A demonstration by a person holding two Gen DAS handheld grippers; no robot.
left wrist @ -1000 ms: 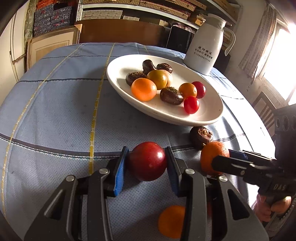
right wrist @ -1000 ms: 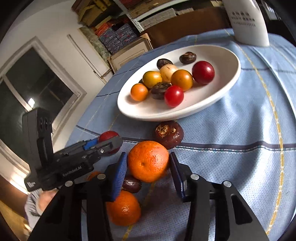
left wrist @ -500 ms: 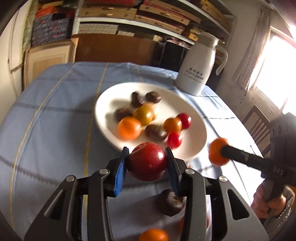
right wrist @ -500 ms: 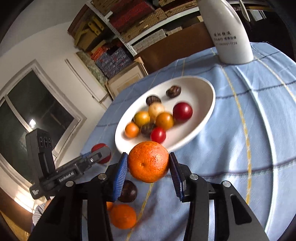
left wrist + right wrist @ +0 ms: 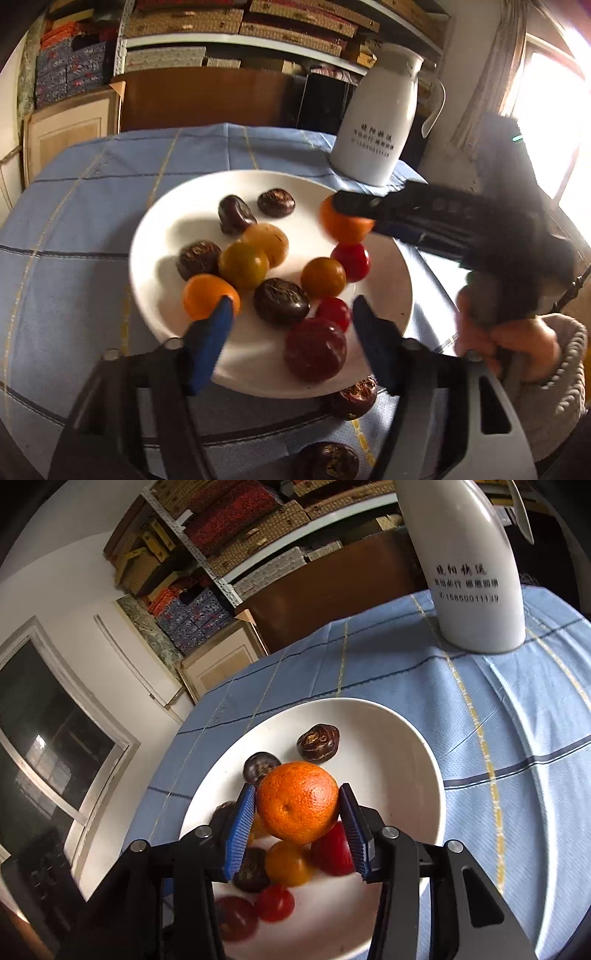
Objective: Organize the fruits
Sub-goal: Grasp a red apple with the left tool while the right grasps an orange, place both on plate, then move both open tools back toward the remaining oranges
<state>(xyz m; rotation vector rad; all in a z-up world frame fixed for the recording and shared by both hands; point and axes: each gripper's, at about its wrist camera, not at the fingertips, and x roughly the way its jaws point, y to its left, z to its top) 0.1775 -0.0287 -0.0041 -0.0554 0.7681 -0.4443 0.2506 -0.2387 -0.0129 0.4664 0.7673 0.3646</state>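
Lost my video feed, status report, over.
Left gripper open; dark red fruit on white plate. Right gripper shut on orange, above plate. Nothing blocking.

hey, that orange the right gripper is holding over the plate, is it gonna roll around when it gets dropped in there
Probably a little. The orange is round, so it may roll once the right hand-held gripper opens. The white plate curves up at its rim, which likely keeps it in. The fruit beneath, like the red tomato, could nudge it sideways.

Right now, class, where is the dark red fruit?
In the left wrist view the dark red fruit lies on the plate near its front rim, between the open left gripper fingers, beside a small tomato.
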